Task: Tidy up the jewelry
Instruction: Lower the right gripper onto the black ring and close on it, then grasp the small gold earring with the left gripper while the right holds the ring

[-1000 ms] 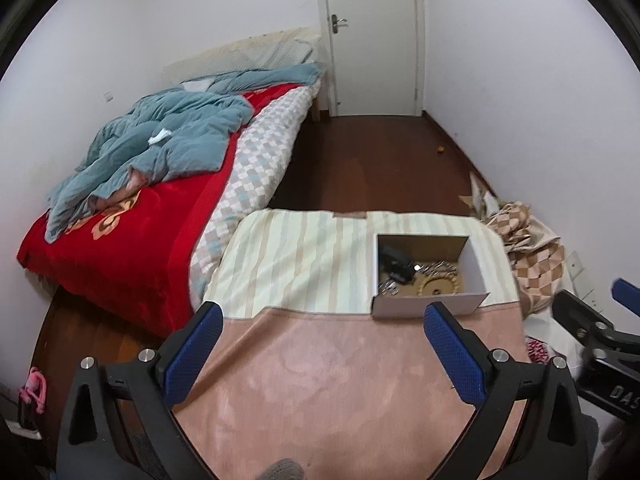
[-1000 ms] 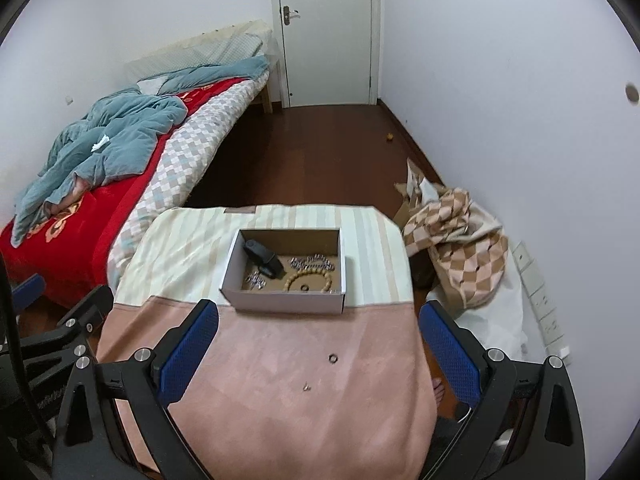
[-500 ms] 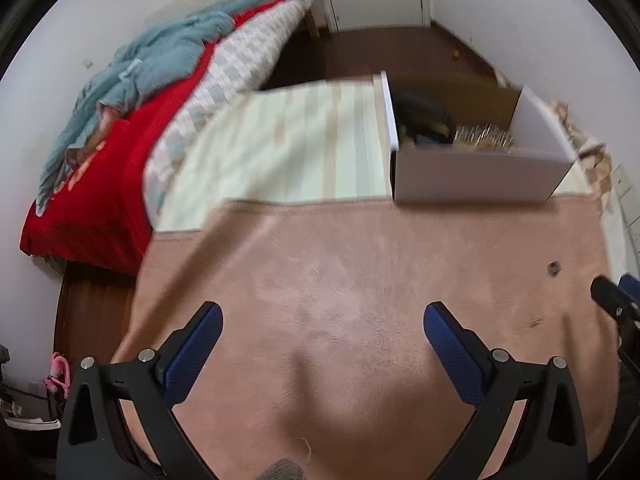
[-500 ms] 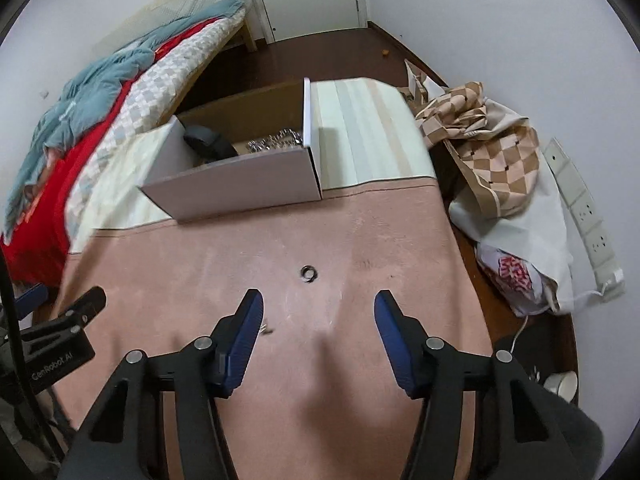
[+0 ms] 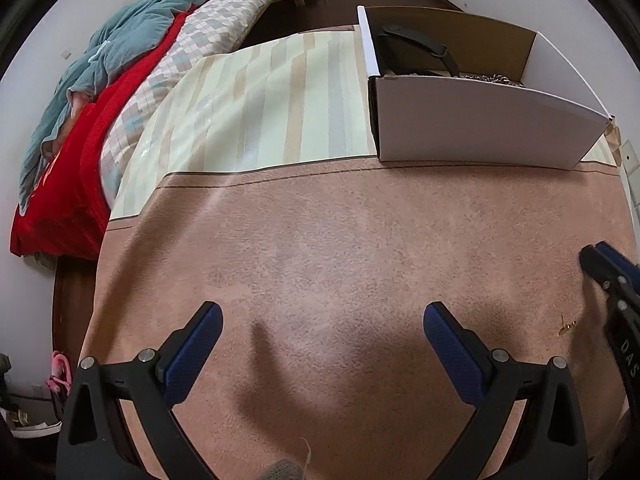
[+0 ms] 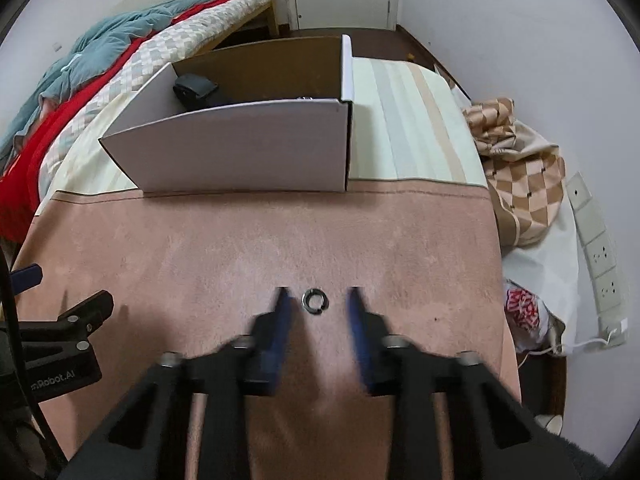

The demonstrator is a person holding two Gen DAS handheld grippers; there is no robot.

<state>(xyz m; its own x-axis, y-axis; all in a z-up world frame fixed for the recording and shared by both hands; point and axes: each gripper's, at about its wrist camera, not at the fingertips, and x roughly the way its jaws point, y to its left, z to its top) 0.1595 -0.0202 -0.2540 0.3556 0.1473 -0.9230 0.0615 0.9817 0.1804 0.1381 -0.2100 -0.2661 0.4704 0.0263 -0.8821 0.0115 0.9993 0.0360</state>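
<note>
A: Straddling what? Right gripper (image 6: 316,294), fingers apart, is flanking the ring (image 6: 314,301) lying on the pink surface (image 6: 200,248), positioned for pinching.

B: Left gripper (image 5: 318,318) is idling, fingers wide; cardboard box (image 6: 248,148) is waiting beyond.

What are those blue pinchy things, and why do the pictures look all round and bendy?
A person holds one pair of tongs in each hand, each with a wide-eyed camera on it, which bends the picture. One picture looks along the left tongs, which are wide open over the pink cloth. The other looks along the right tongs, open with a small ring lying between their tips, not pinched yet. Behind stands a white box with jewelry inside. A tiny gold earring lies on the cloth too.
</note>
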